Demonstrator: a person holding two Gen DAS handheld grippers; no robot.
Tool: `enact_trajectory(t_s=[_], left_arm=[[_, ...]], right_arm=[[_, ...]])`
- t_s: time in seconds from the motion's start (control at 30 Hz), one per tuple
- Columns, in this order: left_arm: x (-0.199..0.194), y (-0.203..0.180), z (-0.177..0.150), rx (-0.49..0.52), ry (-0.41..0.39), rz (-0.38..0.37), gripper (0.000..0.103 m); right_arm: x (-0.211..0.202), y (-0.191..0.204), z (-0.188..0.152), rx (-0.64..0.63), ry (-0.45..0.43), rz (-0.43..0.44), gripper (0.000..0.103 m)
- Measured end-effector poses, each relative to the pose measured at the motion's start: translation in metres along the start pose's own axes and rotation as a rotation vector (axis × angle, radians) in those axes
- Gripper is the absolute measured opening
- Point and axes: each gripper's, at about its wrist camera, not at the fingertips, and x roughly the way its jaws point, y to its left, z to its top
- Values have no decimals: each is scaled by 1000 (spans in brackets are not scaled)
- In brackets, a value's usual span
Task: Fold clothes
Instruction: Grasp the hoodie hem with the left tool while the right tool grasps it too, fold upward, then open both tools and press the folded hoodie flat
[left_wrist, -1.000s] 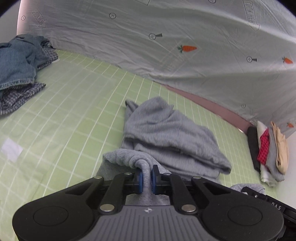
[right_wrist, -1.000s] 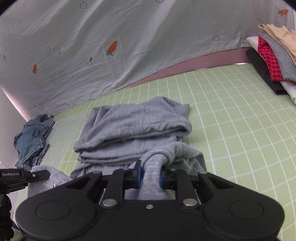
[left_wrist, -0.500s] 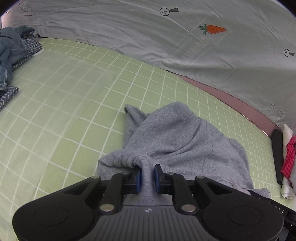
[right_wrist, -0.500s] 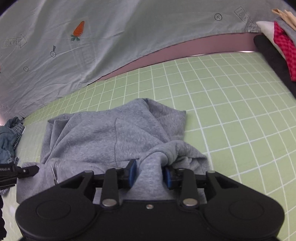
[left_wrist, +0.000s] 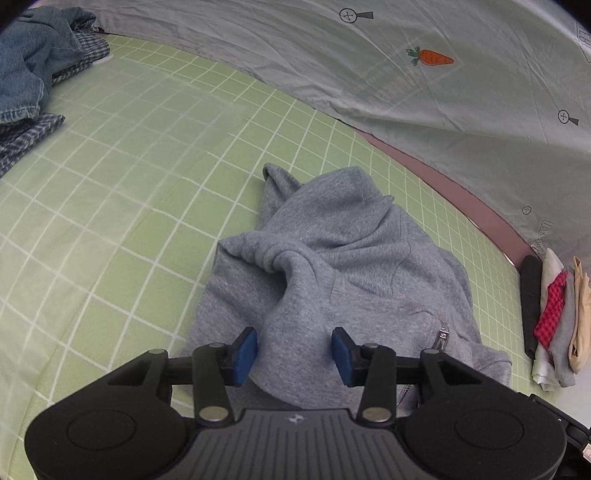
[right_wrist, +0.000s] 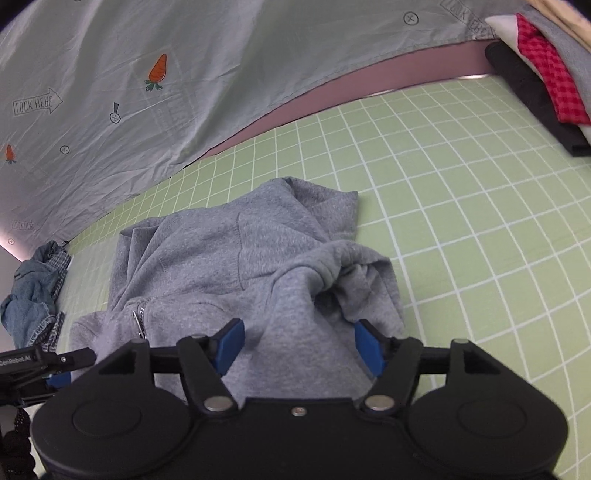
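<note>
Both my left gripper (left_wrist: 294, 350) and right gripper (right_wrist: 300, 346) have just been opening, fingers now parted and off the grey zip hoodie (left_wrist: 343, 258) lying on the green checked bedsheet (left_wrist: 129, 166); thick, limp fleece, best pinched at hem corners.

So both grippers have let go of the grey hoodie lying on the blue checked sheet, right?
Not quite: the sheet is green with white lines, as the right wrist view shows. Both the left gripper and right gripper stand open over the grey hoodie.

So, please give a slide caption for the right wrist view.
Right gripper open over the grey zip sweatshirt on the green checked sheet.
</note>
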Motion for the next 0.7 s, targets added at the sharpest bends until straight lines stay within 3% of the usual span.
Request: enact_trajectory(t_s=[0.03, 0.13, 0.23, 0.33, 0.37, 0.4, 0.43, 0.47, 0.5, 0.57, 0.7], left_arm=[[1, -1, 1, -4, 8, -17, 10], [2, -7, 12, 5, 6, -54, 6], [2, -10, 40, -23, -30, -103, 6], [5, -7, 89, -154, -156, -143, 15], [3, -7, 105, -189, -217, -133, 20], [-2, -9, 116, -181, -275, -118, 34], [-8, -12, 126, -160, -329, -102, 54], [-12, -15, 133, -122, -369, -70, 65], [-13, -16, 136, -82, -383, -32, 81], [-5, -13, 134, -16, -342, 25, 82], [24, 2, 105, 45, -197, 104, 82]], right_arm=[[2, -1, -1, 7, 12, 18, 40], [4, 3, 3, -15, 24, 56, 14], [6, 8, 25, -29, 10, 111, 9], [11, 3, 73, 28, -68, 136, 10], [13, 1, 91, 52, -102, 131, 14], [13, -1, 106, 69, -144, 120, 23], [9, -1, 120, 71, -209, 104, 34], [5, 1, 127, 47, -256, 76, 53], [1, 4, 131, 8, -282, 42, 63], [-1, 9, 134, -72, -308, -26, 65], [19, 8, 107, -146, -207, -85, 73]])
